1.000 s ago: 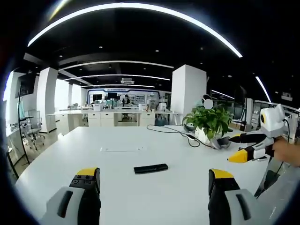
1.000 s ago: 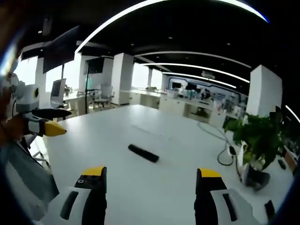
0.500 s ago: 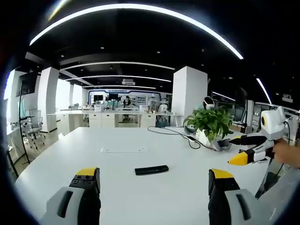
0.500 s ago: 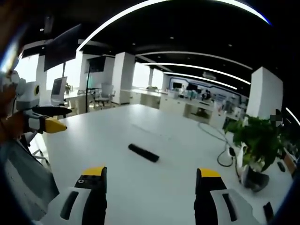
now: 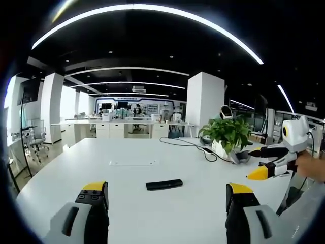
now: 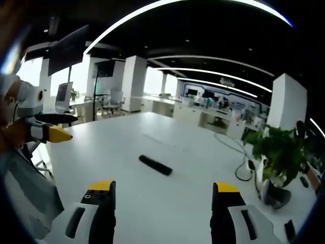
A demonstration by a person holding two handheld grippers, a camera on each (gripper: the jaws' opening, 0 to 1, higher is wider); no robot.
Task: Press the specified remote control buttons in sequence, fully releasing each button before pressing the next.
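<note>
Presently we find the black remote control [image 5: 164, 184] lying flat on the white table [image 5: 152, 152], well ahead of both grippers and untouched. We record the left gripper [image 5: 165, 195] with jaws spread wide, empty; the right gripper [image 6: 162, 195] likewise spread, empty. A potted plant [image 6: 277, 152] stands near the table's edge.

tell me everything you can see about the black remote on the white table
The slim black bar-shaped remote control lies flat on the bare white table, long side roughly across the left gripper view and angled in the right gripper view. It looks like matte plastic; its buttons are too small to make out. Nothing but the table touches it, and both grippers are held well short of it.
</note>
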